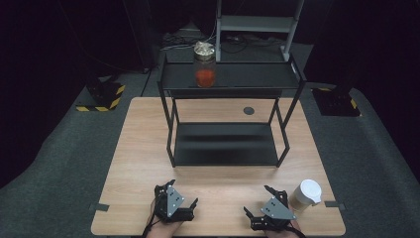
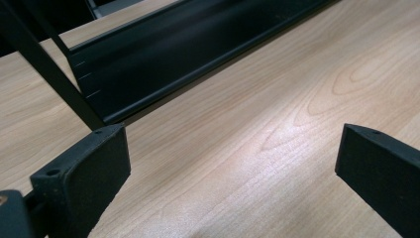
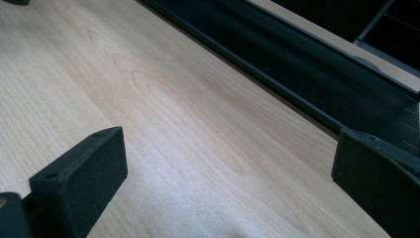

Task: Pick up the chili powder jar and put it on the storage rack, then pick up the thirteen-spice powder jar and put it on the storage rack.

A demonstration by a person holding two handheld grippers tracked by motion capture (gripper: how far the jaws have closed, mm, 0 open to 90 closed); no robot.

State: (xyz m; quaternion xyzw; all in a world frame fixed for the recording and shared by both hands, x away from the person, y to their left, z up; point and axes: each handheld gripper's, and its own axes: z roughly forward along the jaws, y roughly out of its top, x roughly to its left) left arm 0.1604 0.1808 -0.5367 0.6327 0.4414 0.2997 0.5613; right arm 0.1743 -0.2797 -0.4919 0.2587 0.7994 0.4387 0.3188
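My left gripper (image 1: 183, 200) rests at about 7 o'clock on the tabletop (image 1: 143, 144), close to the near edge, its jaws spread wide with nothing between them; in the left gripper view (image 2: 233, 158) bare wood lies in the gap. My right gripper (image 1: 261, 203) sits at about 5 o'clock, also just inside the near edge, jaws likewise released and empty, with only wood grain between them in the right gripper view (image 3: 228, 158).

Between both grippers and the black two-tier rack (image 1: 225, 144) there is an open strip of tabletop. The rack's long axis runs from 9 to 3 o'clock, and its lower shelf edge crosses both gripper views (image 2: 188, 54) (image 3: 307, 69) as a dark band ahead of the jaws. Bare margins remain on the rack's 9 and 3 o'clock sides, out to the tabletop edges.

A glass jar (image 1: 204, 65) stands upright on the rack's top shelf at 12 o'clock, left of the shelf's middle, with red contents low inside and a crinkled silvery top.

A white-lidded paper cup (image 1: 307, 195) stands just beside my right gripper at its 3 o'clock side, tilted, near the tabletop's right near corner. A dark round spot (image 1: 248, 110) marks the tabletop behind the rack.
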